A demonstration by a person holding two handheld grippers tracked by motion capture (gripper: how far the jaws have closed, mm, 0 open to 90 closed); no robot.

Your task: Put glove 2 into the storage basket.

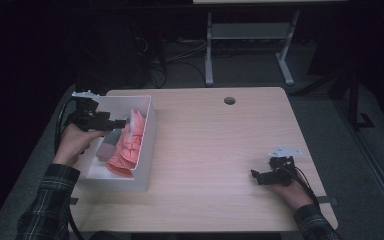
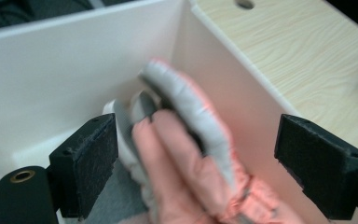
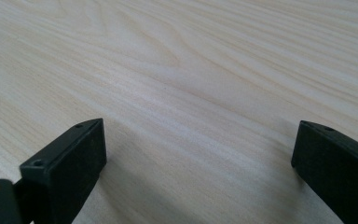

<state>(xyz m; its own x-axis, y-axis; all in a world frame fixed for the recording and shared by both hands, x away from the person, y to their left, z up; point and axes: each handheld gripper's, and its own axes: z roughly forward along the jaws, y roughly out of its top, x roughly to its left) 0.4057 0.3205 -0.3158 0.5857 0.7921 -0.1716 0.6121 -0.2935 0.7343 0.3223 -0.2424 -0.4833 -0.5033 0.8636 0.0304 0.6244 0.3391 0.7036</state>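
Observation:
A white rectangular bin (image 1: 147, 150) stands at the table's left side and holds a pink and grey quilted garment (image 1: 127, 145). My left gripper (image 1: 122, 122) reaches into the bin from the left, open, its jaws on either side of the garment (image 2: 191, 154) without closing on it. The bin's white wall (image 2: 65, 79) rises behind the fabric. My right gripper (image 1: 256, 176) rests low on the bare wood at the table's front right, open with nothing between its jaws (image 3: 196, 163).
The light wooden table (image 1: 215, 145) has a round cable hole (image 1: 229, 100) near its far edge. Behind the table stand white desk legs (image 1: 208, 50) and loose cables on a dark floor.

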